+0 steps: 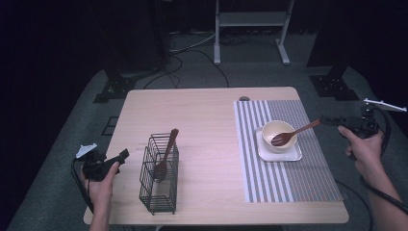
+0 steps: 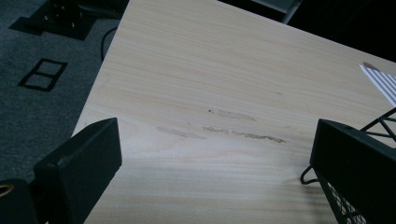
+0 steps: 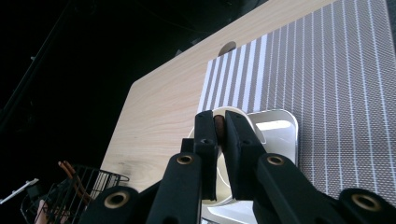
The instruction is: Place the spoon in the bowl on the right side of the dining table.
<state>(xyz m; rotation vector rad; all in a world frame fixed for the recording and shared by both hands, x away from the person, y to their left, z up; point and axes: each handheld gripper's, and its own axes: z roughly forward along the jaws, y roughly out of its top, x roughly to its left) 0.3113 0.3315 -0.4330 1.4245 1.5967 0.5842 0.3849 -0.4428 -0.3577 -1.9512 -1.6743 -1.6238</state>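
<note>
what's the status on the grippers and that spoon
Right gripper shut on spoon handle, spoon head in bowl. Left gripper open, idle beside rack. Nothing in the way.

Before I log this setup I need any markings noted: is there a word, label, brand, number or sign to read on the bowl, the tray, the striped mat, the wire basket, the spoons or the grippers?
None: no readable text anywhere.
The bowl, tray, striped mat, wire basket, both spoons, table, left gripper and right gripper all look plain.
</note>
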